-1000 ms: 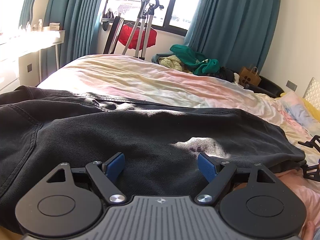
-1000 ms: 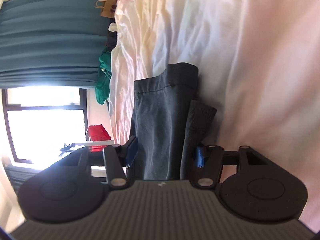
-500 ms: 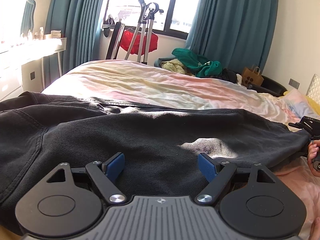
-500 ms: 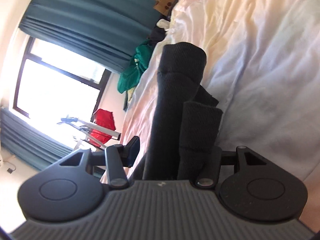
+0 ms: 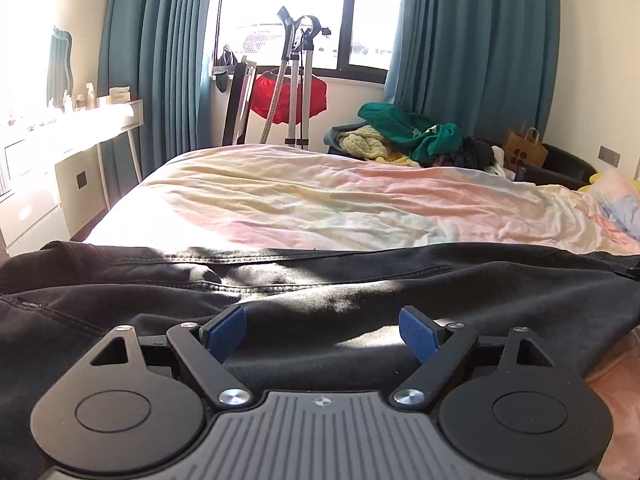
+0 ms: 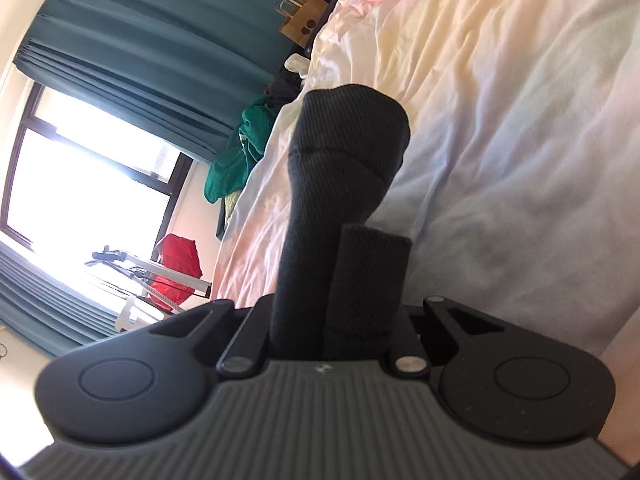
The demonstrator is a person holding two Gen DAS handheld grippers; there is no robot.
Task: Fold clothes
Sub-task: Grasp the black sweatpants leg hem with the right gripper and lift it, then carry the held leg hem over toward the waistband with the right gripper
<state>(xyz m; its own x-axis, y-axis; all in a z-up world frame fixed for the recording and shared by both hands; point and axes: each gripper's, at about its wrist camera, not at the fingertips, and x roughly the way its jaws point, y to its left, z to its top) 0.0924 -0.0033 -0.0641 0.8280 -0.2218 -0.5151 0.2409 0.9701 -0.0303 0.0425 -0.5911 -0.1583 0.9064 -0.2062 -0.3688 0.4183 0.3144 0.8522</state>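
A: Left gripper (image 5: 322, 330)?

B: Jaws wide and opening further, blue pads (image 5: 226, 330) apart. The black trousers (image 5: 320, 280) lie under and between them, pads not pressing on the cloth.

A: Right gripper (image 6: 338, 320)?

B: Jaws closing, pinched on a bunched end of the black trousers (image 6: 344, 184). The pads are hidden by the fabric. The cloth sticks out forward from between the fingers in two thick folds, the shorter one beside the longer.

A: Where are the trousers relative to the bed?

B: Spread across the near edge of the bed (image 5: 320, 200), on the pastel sheet, running across the whole left wrist view. In the right wrist view the gripped end is raised over the bed (image 6: 500, 120).

A: Background?

B: Beyond the bed: teal curtains (image 5: 472, 48), bright window (image 5: 280, 12), red bag (image 5: 288, 94) on a stand. A pile of green and yellow clothes (image 5: 400, 136) sits at the bed's far edge, a brown paper bag (image 5: 524, 152) next to the pile. White desk (image 5: 64, 132) off the bed's left side.
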